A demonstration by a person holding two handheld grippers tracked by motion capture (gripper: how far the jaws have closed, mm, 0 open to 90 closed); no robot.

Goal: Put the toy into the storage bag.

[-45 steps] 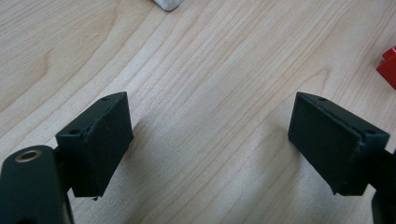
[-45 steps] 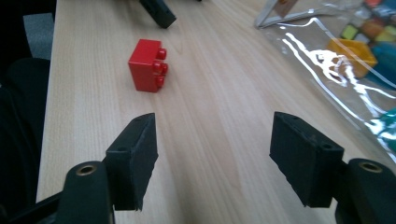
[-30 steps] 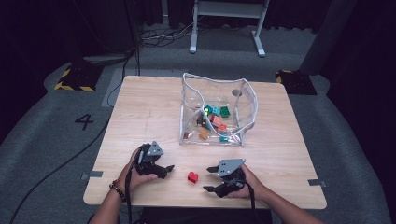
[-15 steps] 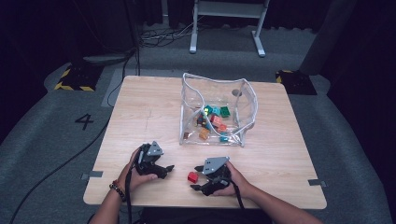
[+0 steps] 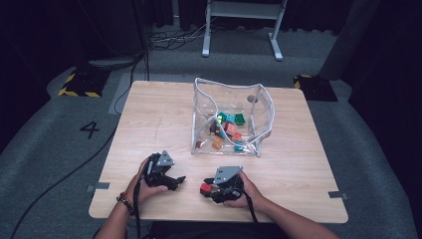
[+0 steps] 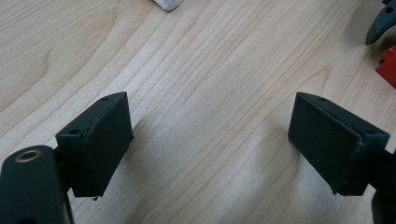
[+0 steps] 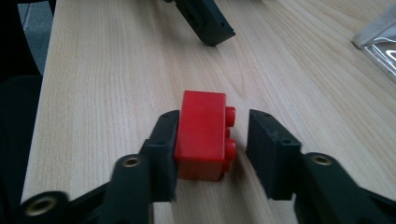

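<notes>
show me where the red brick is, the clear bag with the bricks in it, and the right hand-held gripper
red brick (image 7: 201, 133), right gripper view, on its smooth top face.
clear bag (image 5: 264, 107), high view, on its right side wall.
right hand-held gripper (image 7: 212, 154), right gripper view, midway between its two black jaws.

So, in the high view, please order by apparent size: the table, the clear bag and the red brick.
1. Table, the largest by far.
2. Clear bag, standing open on the table.
3. Red brick, the smallest, at the right gripper.
The differences are plain, so nearness to the camera does not change the order.
</notes>
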